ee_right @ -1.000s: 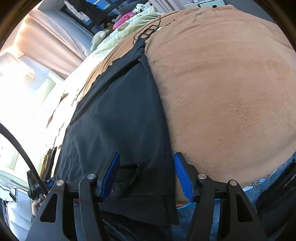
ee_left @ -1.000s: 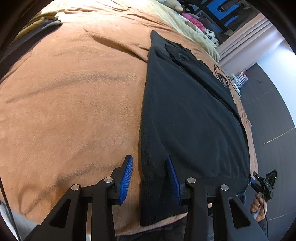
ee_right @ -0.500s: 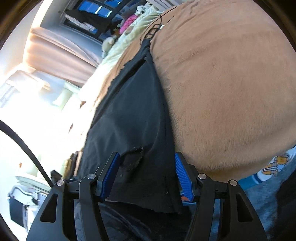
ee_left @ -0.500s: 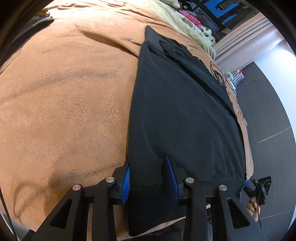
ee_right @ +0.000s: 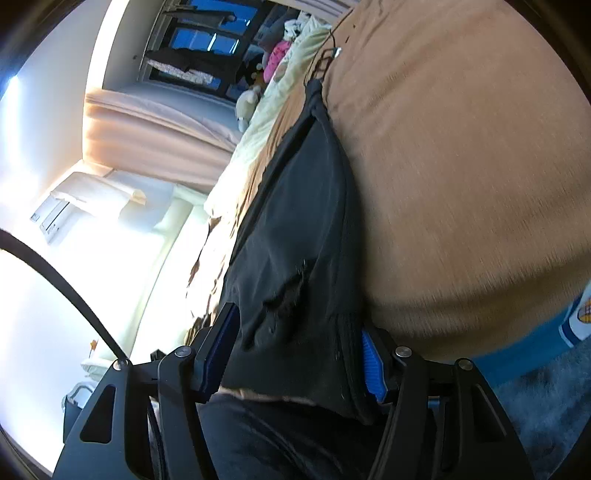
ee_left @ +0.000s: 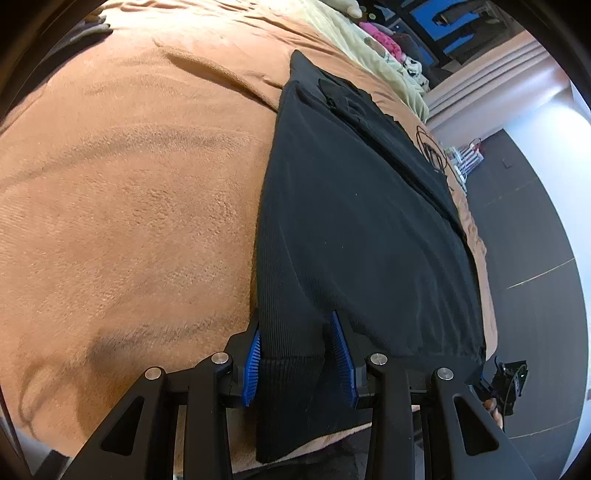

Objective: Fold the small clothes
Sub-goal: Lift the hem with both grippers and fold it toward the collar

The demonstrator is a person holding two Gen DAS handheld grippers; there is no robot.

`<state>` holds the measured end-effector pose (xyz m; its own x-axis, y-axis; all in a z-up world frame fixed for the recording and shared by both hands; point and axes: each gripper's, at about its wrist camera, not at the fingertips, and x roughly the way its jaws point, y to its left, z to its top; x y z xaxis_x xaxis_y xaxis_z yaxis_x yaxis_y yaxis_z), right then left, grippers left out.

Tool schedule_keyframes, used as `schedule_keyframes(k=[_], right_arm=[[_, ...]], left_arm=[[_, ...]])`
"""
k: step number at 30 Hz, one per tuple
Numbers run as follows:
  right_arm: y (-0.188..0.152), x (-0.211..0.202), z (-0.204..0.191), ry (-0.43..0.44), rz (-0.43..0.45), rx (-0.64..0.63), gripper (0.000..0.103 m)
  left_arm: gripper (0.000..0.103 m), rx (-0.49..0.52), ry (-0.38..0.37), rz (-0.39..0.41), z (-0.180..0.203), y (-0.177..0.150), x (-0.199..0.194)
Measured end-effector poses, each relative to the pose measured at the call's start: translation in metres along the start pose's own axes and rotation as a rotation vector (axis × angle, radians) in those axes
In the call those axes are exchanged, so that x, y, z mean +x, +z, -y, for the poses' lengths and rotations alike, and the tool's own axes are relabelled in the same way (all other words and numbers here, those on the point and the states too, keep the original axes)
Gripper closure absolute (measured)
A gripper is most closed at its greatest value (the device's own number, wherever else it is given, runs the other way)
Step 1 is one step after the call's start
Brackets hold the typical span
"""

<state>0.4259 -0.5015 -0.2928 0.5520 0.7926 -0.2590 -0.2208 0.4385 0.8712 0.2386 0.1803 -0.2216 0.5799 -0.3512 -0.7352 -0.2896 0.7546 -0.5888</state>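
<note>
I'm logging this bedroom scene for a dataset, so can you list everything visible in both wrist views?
Black knit garment: one, black, spread on the blanket, near hem between both grippers' fingers.
Tan fleece blanket: one, orange-tan, covering the bed.
Pale yellow quilt: one, cream, far end of the bed.
Pink soft item: one, pink, beyond the quilt.
Beige curtains: one set, peach, along the wall.
Dark grey floor: grey, beside the bed.
Left gripper: black with blue fingers, closing on the hem's ribbed corner.
Right gripper: same colours, fingers apart around the other corner.
</note>
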Motion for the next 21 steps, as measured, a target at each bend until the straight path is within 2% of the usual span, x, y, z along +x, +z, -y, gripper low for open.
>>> schedule_keyframes(k=[4, 11, 12, 13, 15, 17, 21], right_arm=[[0.005, 0.013, 0.001, -0.035, 0.009, 0.010, 0.062], [-0.006, 0.016, -0.012, -0.052, 0.009, 0.015, 0.071], [-0.007, 0.016, -0.012, -0.058, 0.006, 0.015, 0.077], [-0.008, 0.014, -0.012, -0.052, 0.002, 0.020, 0.086], [-0.008, 0.011, -0.009, -0.033, 0.000, 0.043, 0.095], [-0.007, 0.007, -0.011, -0.040, 0.015, 0.058, 0.096], [0.002, -0.006, -0.035, -0.003, 0.076, 0.049, 0.097]], left_arm=[[0.066, -0.038, -0.036, 0.006, -0.005, 0.006, 0.006], [0.066, -0.080, -0.066, -0.004, -0.008, 0.004, 0.008], [0.069, -0.082, -0.066, -0.004, -0.008, 0.003, 0.008], [0.080, -0.076, -0.048, -0.004, -0.007, 0.002, 0.007], [0.091, -0.067, -0.002, -0.003, -0.008, 0.002, 0.006], [0.092, -0.102, -0.021, 0.020, -0.012, 0.001, 0.000], [0.093, -0.091, -0.047, 0.082, -0.009, 0.000, -0.017]])
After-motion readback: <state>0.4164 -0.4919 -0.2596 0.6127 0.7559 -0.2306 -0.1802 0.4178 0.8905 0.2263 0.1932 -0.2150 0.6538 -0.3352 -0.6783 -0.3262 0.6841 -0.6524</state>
